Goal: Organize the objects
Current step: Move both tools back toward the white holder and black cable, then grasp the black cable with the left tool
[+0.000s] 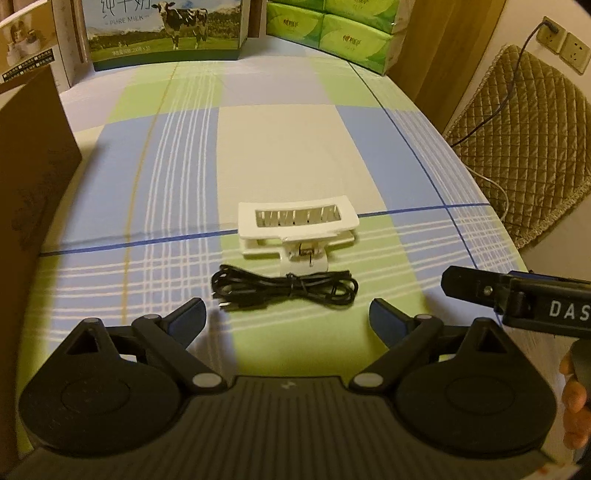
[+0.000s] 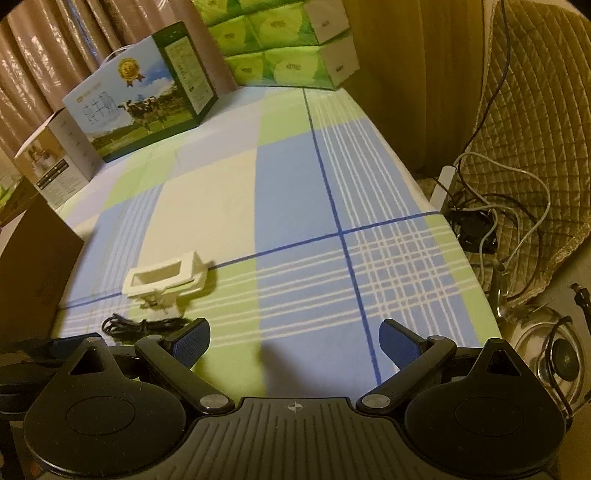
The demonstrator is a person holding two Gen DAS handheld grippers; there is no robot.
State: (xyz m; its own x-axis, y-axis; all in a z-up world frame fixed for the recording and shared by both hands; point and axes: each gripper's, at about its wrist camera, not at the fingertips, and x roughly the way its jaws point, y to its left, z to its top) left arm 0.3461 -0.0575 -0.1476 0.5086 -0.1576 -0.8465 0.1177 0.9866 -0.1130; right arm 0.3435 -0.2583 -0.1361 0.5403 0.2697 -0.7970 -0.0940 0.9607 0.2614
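Observation:
A white plastic hair clip (image 1: pixel 297 227) lies on the checked cloth in the middle of the table. A bundled black cable (image 1: pixel 284 288) lies just in front of it. My left gripper (image 1: pixel 288 319) is open and empty, a little short of the cable, with the cable between the lines of its fingers. My right gripper (image 2: pixel 293 341) is open and empty over bare cloth to the right of both objects. In the right wrist view the clip (image 2: pixel 164 278) and the cable (image 2: pixel 144 326) sit at the lower left. The right gripper's body (image 1: pixel 517 299) shows at the right edge of the left wrist view.
A milk carton box (image 1: pixel 164 31) and green tissue packs (image 1: pixel 332 29) stand at the table's far end. A brown cardboard box (image 1: pixel 33 162) stands along the left side. A quilted chair (image 1: pixel 524 140), loose wires (image 2: pixel 491 206) and a metal kettle (image 2: pixel 550 354) are off the right edge.

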